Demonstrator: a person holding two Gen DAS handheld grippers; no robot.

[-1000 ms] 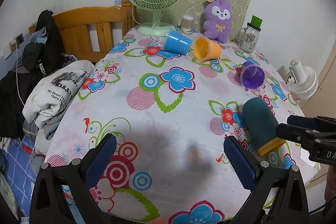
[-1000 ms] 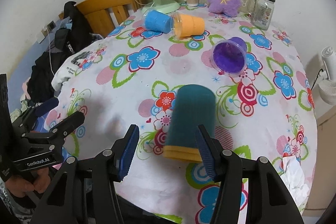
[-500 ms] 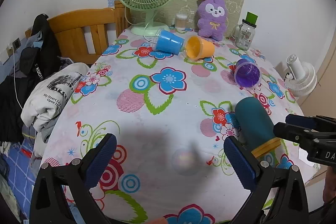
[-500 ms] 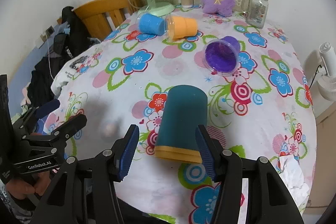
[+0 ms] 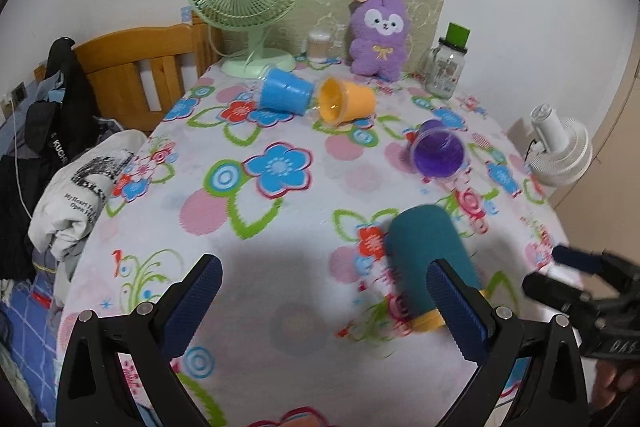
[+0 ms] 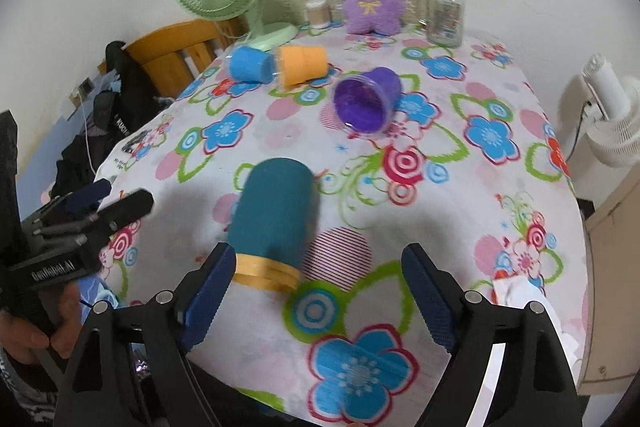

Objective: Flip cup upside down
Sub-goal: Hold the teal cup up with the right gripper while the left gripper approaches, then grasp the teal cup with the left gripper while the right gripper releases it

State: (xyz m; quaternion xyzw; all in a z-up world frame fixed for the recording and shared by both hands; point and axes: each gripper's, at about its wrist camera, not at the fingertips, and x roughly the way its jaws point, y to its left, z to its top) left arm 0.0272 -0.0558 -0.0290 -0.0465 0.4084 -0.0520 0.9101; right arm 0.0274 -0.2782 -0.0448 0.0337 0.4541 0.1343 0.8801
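On the flowered tablecloth (image 6: 460,187) near its front edge, the teal cup (image 6: 276,215) lies on its side, long axis running front to back, yellow rim toward the grippers and closed base toward the purple cup (image 6: 366,101). The right gripper (image 6: 320,303) and left gripper (image 5: 324,307) both gape wide, holding nothing. A dark jacket (image 5: 60,131) reads "KUCH"

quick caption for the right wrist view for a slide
Open right gripper poised at the yellow-rimmed end of a teal cup lying on its side on a floral tablecloth.
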